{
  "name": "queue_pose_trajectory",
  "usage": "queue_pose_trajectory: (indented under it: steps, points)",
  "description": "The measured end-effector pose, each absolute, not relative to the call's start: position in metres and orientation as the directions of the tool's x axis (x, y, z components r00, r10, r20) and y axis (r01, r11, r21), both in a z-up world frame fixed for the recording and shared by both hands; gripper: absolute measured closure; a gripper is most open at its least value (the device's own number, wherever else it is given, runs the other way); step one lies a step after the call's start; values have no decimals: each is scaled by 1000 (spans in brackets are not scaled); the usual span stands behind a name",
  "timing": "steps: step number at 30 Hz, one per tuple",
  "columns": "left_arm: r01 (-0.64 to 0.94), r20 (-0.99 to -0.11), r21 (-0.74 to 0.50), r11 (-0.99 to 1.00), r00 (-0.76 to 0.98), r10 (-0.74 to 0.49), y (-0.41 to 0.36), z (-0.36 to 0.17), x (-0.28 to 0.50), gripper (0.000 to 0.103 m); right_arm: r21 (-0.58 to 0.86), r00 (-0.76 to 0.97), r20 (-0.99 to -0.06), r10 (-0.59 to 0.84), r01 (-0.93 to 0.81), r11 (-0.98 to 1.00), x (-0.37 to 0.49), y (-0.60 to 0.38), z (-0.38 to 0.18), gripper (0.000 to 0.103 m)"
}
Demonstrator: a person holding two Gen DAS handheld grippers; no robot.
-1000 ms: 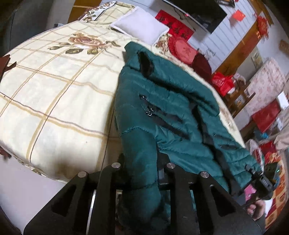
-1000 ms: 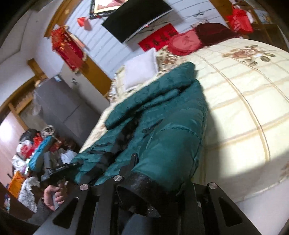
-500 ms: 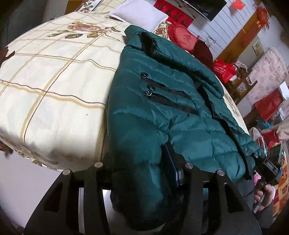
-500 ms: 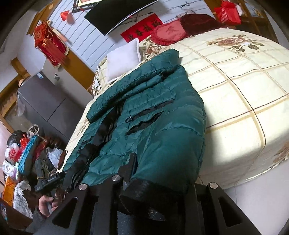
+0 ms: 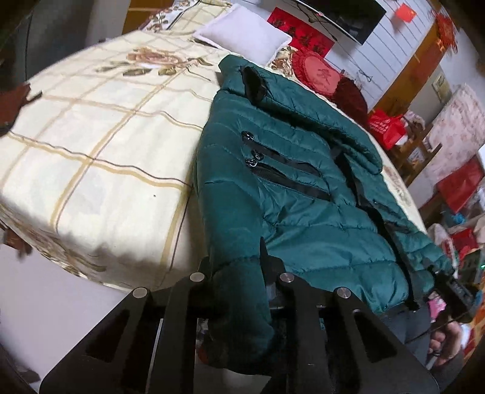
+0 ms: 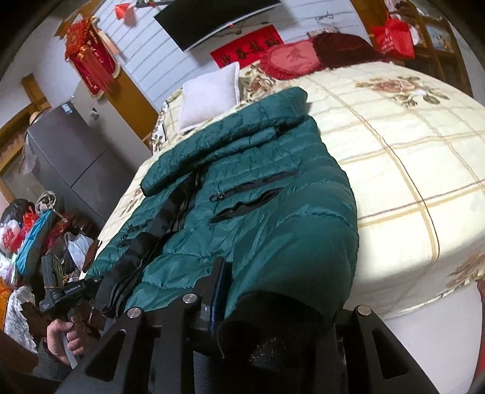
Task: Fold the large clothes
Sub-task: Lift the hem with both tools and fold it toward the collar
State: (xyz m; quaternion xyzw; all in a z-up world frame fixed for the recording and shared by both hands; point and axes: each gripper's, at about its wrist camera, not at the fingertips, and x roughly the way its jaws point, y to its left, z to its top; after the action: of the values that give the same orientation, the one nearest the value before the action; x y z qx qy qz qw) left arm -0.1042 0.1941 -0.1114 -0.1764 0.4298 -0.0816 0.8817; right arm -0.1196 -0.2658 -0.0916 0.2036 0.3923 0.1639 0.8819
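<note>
One dark green quilted puffer jacket (image 5: 291, 188) lies front-up on the near part of a bed covered with a cream sheet (image 5: 100, 145) checked in tan lines and printed with roses; its collar points toward the headboard, its hem hangs at the bed's near edge, and two black zippered chest pockets (image 5: 285, 169) and the black front placket (image 6: 169, 224) show on top. Both lower corners are taken up by the tongs. In the left wrist view the left tongs (image 5: 239, 272) have a green fold of the hem or sleeve end between their black fingers, and the jaws are closing on it, the fabric bunched and hanging down past them. In the right wrist view the right tongs (image 6: 272, 306) carry the jacket's other lower corner, a sleeve end with a black cuff (image 6: 272, 315) draped over the fingers; these jaws are opening slightly, with the cloth filling the gap between them. Each camera catches the opposite tool at the jacket's far corner, gripped by a bare hand (image 6: 63, 336). Beyond the jacket, a white square pillow (image 6: 209, 97) sits near the head of the bed, beside a red round cushion (image 6: 291, 59) and a dark red one. A black wall-mounted screen (image 6: 218, 21) hangs on the white panelled wall above red decorations.
</note>
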Motion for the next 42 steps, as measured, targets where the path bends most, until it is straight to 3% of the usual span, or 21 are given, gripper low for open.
queue_pose_trajectory:
  steps: [15, 22, 42]
  points:
    - [-20, -739, -361, 932, 616, -273, 192, -108, -104, 89, 472, 666, -611, 429, -129, 872, -125, -263, -88, 75]
    - [-16, -730, -367, 930, 625, -277, 194, -105, -104, 89, 459, 700, -576, 423, -151, 876, -131, -266, -80, 84]
    - [56, -535, -496, 867, 766, -356, 234, -30, -143, 90, 362, 781, -484, 394, -231, 903, -167, -262, -28, 88]
